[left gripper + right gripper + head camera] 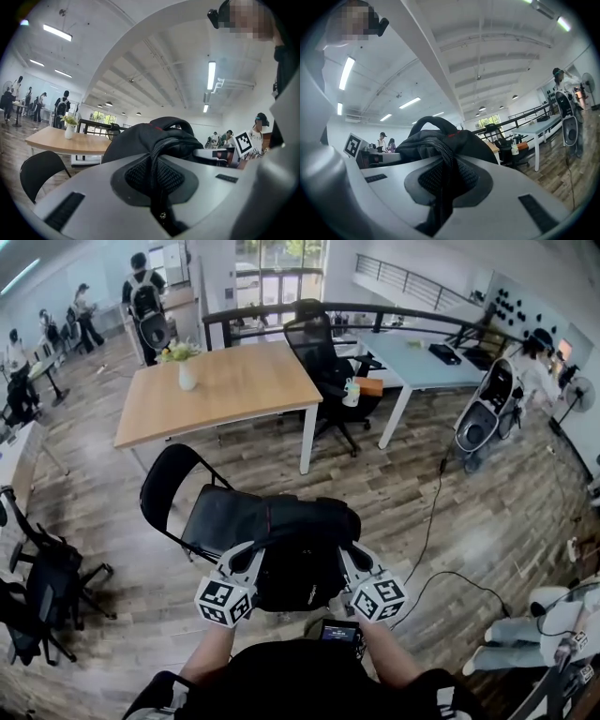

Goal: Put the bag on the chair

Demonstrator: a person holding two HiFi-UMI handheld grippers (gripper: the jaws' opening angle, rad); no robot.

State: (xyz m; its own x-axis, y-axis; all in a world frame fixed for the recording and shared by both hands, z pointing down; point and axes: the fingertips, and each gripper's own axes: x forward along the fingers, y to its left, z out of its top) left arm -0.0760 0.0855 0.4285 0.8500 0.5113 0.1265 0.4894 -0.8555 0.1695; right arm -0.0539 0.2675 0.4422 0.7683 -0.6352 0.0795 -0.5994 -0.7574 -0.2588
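A black backpack [281, 538] hangs over the seat of a black folding chair [169, 480] just in front of me; whether it rests on the seat I cannot tell. My left gripper [253, 559] grips the bag's left side and my right gripper [352, 561] its right side. In the left gripper view the jaws [157, 176] are shut on a zippered fold of the bag [152, 136], with the chair's backrest [40, 171] at lower left. In the right gripper view the right gripper [445, 180] is likewise shut on a fold of the bag [440, 138].
A wooden table [234, 390] with a vase [187, 374] stands behind the chair. A black office chair [323, 352] and a white desk [417, 367] are at the back right. A cable [433, 512] runs over the floor at right. Black chairs [47, 587] stand at left. People are far off.
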